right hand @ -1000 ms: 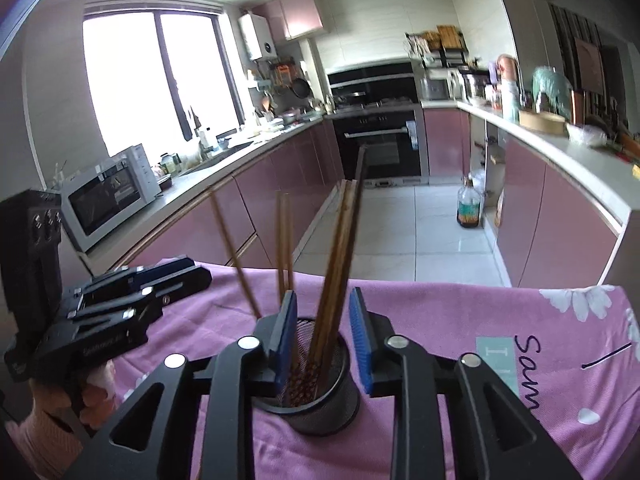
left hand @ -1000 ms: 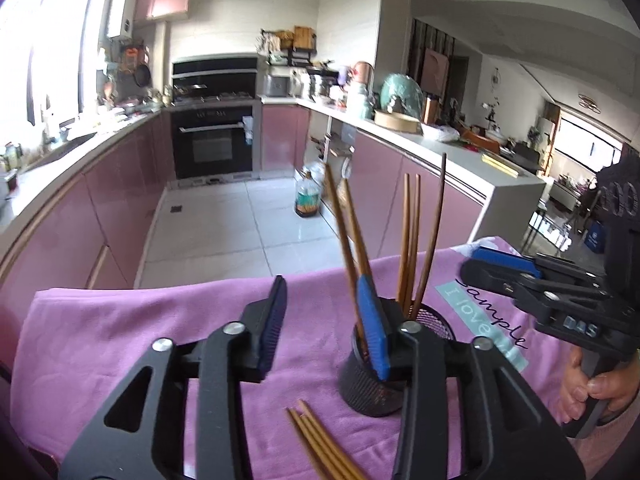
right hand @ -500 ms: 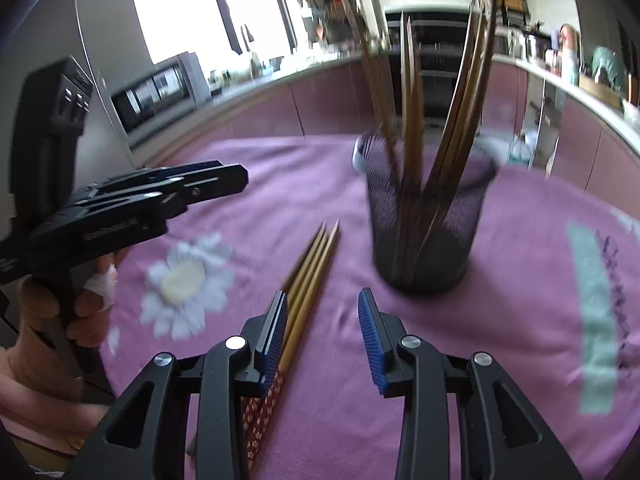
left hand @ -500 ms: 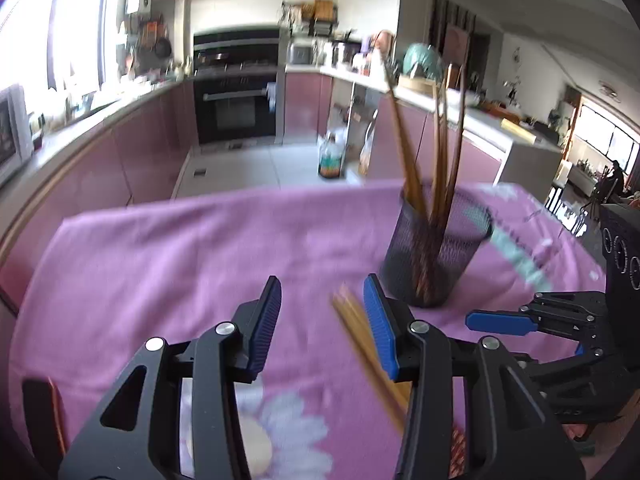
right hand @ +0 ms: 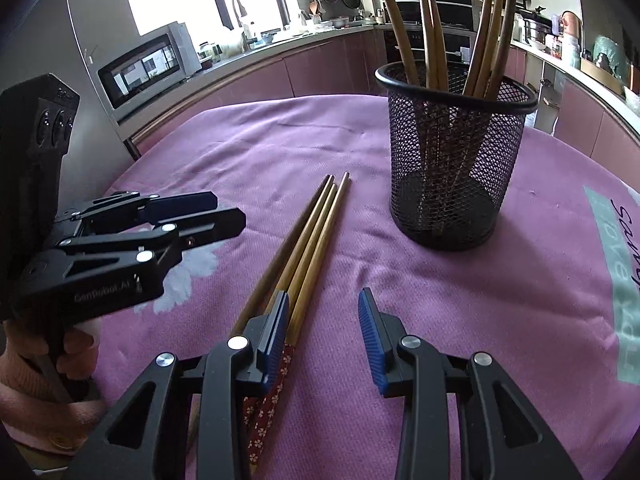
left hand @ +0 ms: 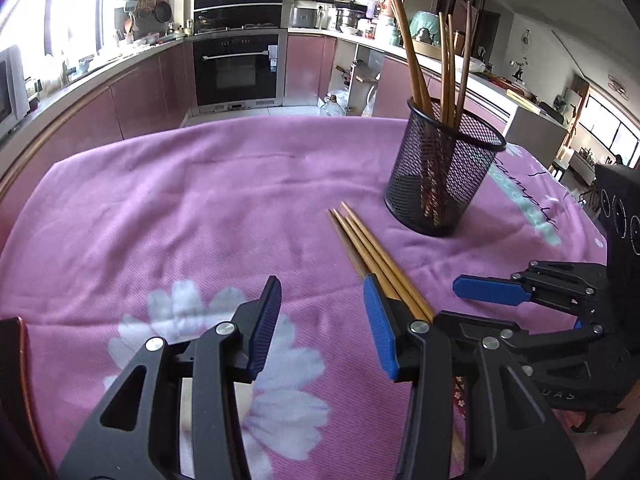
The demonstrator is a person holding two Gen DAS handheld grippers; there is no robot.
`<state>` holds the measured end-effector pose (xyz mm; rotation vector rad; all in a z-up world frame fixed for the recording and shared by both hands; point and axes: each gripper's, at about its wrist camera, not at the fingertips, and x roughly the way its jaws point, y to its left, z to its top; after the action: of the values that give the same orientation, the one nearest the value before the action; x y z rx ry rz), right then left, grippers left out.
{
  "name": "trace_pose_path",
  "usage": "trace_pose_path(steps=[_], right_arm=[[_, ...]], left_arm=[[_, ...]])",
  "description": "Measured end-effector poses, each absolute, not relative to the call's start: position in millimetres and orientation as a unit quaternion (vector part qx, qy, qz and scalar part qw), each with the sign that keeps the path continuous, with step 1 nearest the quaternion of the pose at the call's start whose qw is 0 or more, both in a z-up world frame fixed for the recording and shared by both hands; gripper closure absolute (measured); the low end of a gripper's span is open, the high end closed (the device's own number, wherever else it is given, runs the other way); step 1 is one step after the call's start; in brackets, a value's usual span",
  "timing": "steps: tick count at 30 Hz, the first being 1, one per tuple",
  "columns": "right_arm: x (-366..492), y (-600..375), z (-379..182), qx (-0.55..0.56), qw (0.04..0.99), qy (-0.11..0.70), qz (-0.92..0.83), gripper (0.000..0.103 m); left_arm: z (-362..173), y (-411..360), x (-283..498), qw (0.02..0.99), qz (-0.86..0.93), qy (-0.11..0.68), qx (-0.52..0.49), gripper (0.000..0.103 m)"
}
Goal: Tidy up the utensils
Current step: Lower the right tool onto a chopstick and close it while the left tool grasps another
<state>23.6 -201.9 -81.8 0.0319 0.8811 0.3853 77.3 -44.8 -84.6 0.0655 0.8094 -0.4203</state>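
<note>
A black mesh holder (left hand: 440, 176) (right hand: 452, 160) stands upright on the purple cloth with several wooden chopsticks (left hand: 448, 56) (right hand: 432, 32) leaning in it. Three loose chopsticks (left hand: 360, 236) (right hand: 312, 228) with red patterned ends lie side by side in front of it. My left gripper (left hand: 322, 300) hovers low over the cloth, open and empty, its right finger over the loose chopsticks. My right gripper (right hand: 324, 308) is open and empty too, its left finger over the same chopsticks. Each gripper also shows in the other's view: the right gripper (left hand: 492, 290) and the left gripper (right hand: 192, 216).
The purple tablecloth (left hand: 160, 208) with white flowers covers the table, whose far edge drops to the kitchen floor. A microwave (right hand: 148, 64) stands beyond the left edge and an oven (left hand: 236, 68) at the back. A person's hand (right hand: 24, 380) grips the left tool's handle.
Both grippers have come down and back from the top of the holder to just above the cloth, over the loose chopsticks. Both sets of fingers stand slightly wider apart.
</note>
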Motion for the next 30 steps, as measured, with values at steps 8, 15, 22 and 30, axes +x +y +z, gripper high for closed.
trace_pose_path(steps=[8, 15, 22, 30], right_arm=[[30, -196, -84, 0.007, 0.887, 0.431, 0.168, 0.071], [30, -201, -85, 0.012, 0.886, 0.434, 0.164, 0.075], [30, -202, -85, 0.015, 0.885, 0.433, 0.168, 0.075], [31, -202, -85, 0.012, 0.886, 0.432, 0.168, 0.075]], left_arm=[[-92, -54, 74, 0.889, -0.218, 0.402, 0.039, 0.060], [-98, -68, 72, 0.878, -0.240, 0.410, 0.053, 0.060], [-107, -76, 72, 0.872, -0.243, 0.419, 0.072, 0.064], [-105, -76, 72, 0.862, -0.265, 0.423, 0.085, 0.084]])
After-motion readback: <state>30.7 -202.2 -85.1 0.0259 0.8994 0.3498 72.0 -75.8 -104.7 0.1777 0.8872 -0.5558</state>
